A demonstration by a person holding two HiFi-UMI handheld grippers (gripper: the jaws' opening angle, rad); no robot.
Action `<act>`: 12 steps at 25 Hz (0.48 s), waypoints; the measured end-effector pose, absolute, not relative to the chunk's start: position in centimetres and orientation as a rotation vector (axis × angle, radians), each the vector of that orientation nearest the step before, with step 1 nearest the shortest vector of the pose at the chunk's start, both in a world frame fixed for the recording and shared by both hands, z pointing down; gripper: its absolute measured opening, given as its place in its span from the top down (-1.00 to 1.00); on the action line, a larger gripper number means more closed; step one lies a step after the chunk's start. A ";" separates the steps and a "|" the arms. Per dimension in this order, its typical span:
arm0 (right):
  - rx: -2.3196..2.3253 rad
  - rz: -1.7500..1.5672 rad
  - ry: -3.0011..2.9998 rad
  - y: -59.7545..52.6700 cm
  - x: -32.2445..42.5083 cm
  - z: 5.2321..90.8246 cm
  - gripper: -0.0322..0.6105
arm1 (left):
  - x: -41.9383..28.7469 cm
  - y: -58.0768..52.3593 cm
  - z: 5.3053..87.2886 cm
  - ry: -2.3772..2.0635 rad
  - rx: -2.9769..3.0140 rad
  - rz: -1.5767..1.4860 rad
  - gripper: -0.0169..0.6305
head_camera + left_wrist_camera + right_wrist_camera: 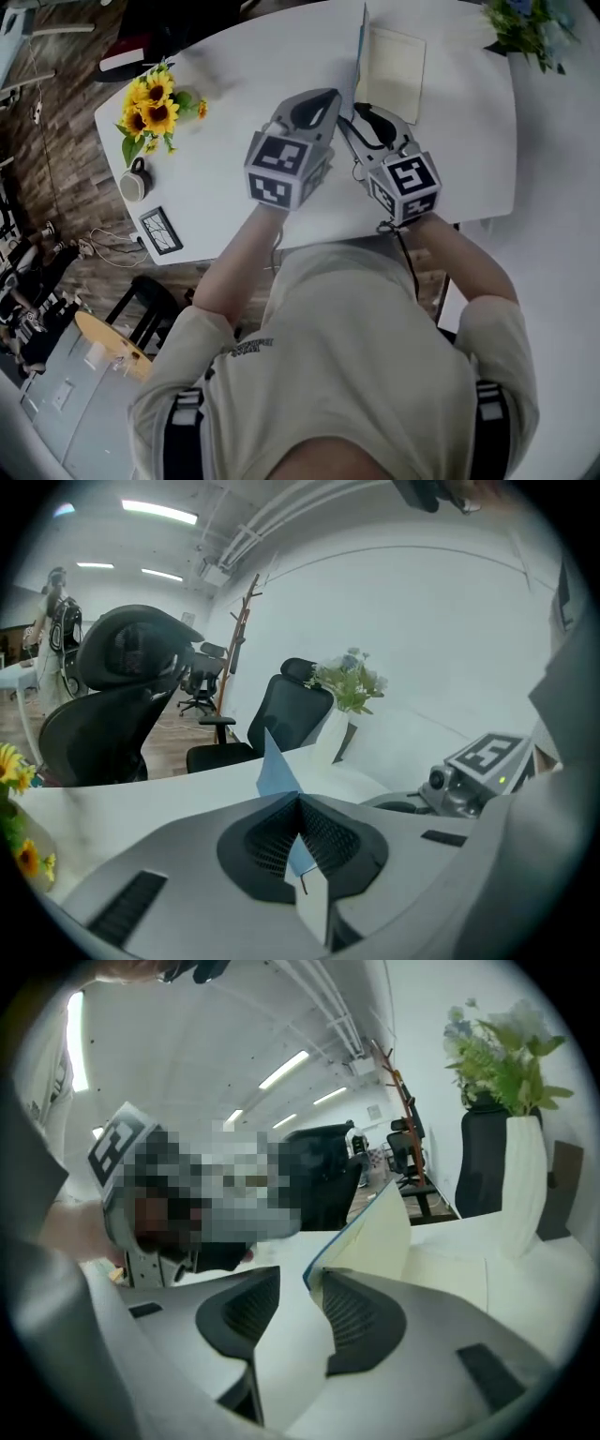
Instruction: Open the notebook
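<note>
**head view.** the notebook lay on the white table in the upper centre of the frame, just beyond both grippers. its long axis ran up the frame, away from the person. its blue cover stood about upright along the left side of the cream page block, so we saw it almost edge-on. the left gripper and the right gripper met at the cover's near end, side by side.

**left gripper view.** the jaws of the left gripper were closed on the cover. the blue sheet passed between the pads and rose beyond them in mid-frame.

**right gripper view.** the jaws of the right gripper stood partway apart and pinched nothing. the cover, blue outside and cream inside, rose just past the tips, close to the jaw at the right of the frame. we could not tell whether it touched that jaw.

**reading.** we judged the opening about half done, since the cover was off the pages but not yet laid flat. the coming move turned on the hinge. the spine appeared to lie left of the page block, so the cover had to fall toward the left of the head frame, onto bare table. the left gripper was on that side and already held the sheet, which made it the better placed to carry the cover over.
</note>
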State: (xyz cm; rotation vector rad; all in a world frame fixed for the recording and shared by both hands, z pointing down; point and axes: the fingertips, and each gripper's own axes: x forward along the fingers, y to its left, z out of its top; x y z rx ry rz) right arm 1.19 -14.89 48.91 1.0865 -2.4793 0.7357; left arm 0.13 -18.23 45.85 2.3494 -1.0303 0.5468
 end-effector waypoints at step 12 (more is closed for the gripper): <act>0.874 0.738 -2.327 -15.1 -4.9 56.9 0.44 | -4.1 -18.3 52.8 -0.960 2.212 0.699 0.92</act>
